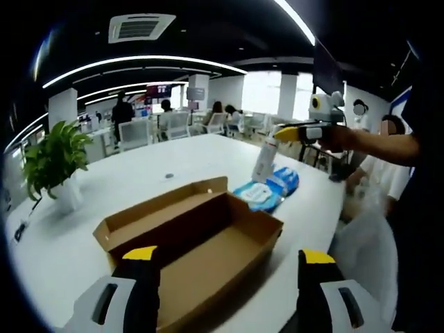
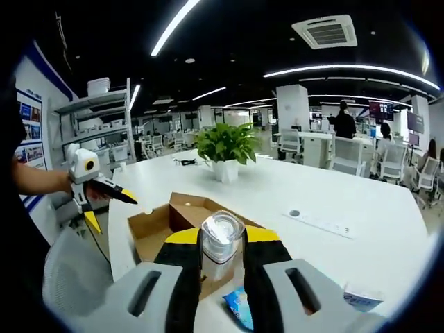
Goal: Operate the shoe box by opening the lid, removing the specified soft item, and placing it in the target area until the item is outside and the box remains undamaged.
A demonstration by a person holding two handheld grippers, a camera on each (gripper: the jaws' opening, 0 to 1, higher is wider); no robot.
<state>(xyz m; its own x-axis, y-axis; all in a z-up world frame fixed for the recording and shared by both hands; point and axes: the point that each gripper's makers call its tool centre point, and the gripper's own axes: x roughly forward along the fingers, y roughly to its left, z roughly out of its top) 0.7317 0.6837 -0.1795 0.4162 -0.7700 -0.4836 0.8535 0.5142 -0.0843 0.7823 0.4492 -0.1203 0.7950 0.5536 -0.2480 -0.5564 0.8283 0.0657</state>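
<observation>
Box open on the desk, interior looks empty. Right hand-held gripper pinches a clear soft pack, held above the box's far side, near the blue packets. Left hand-held gripper spread, nearer the box, just above its near end.

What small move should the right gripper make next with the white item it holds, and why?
Probably lower it to the table and open the jaws. The right gripper is shut on the clear-wrapped white item, which is already outside the open box, by the blue packet. The box looks empty.
</observation>
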